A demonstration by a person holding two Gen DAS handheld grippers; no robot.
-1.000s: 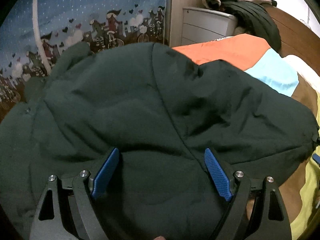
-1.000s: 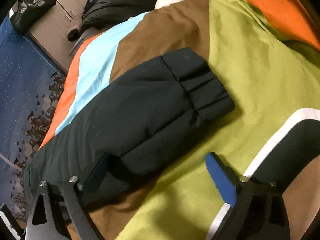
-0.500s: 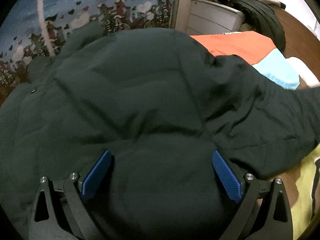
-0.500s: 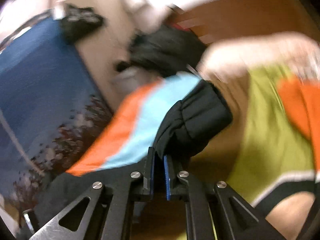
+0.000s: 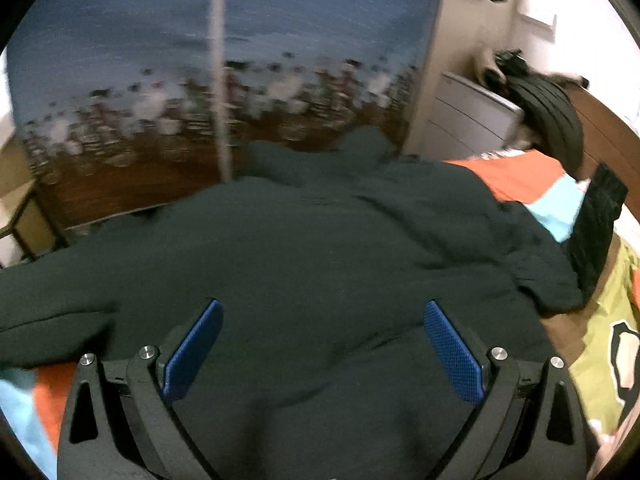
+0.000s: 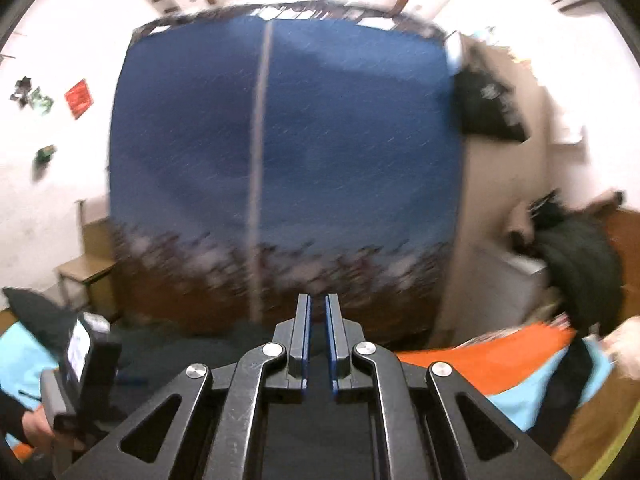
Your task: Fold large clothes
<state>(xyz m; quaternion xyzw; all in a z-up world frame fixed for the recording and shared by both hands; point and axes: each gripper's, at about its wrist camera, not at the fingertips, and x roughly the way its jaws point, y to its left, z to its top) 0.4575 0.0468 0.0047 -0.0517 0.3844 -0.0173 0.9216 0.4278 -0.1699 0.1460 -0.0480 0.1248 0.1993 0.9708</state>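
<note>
A dark green padded jacket [image 5: 320,248] lies spread on the bed, its collar toward the curtain. My left gripper [image 5: 322,308] hovers open over its lower half, blue pads wide apart and nothing pressed between them. At the right one sleeve [image 5: 596,224] stands up off the bed, cuff uppermost. My right gripper [image 6: 317,300] is shut and points at the curtain. No cloth sticks out past its pads, and the slit between them is too dark to read. The sleeve [image 6: 568,392] shows off to its right. A hand holds the left gripper's body [image 6: 80,360] at the left.
A blue curtain [image 5: 240,80] with a patterned border hangs beyond the bed. A white chest of drawers [image 5: 472,120] carries another dark coat [image 5: 548,120] beside the wooden headboard [image 5: 600,128]. The bedspread [image 5: 600,340] has several colours. A small wooden table [image 6: 84,268] stands far left.
The right gripper closed on the sleeve by its cuff, then swung up and rolled to face the curtain. The left gripper drew back and up. The sleeve rose off the bed.
</note>
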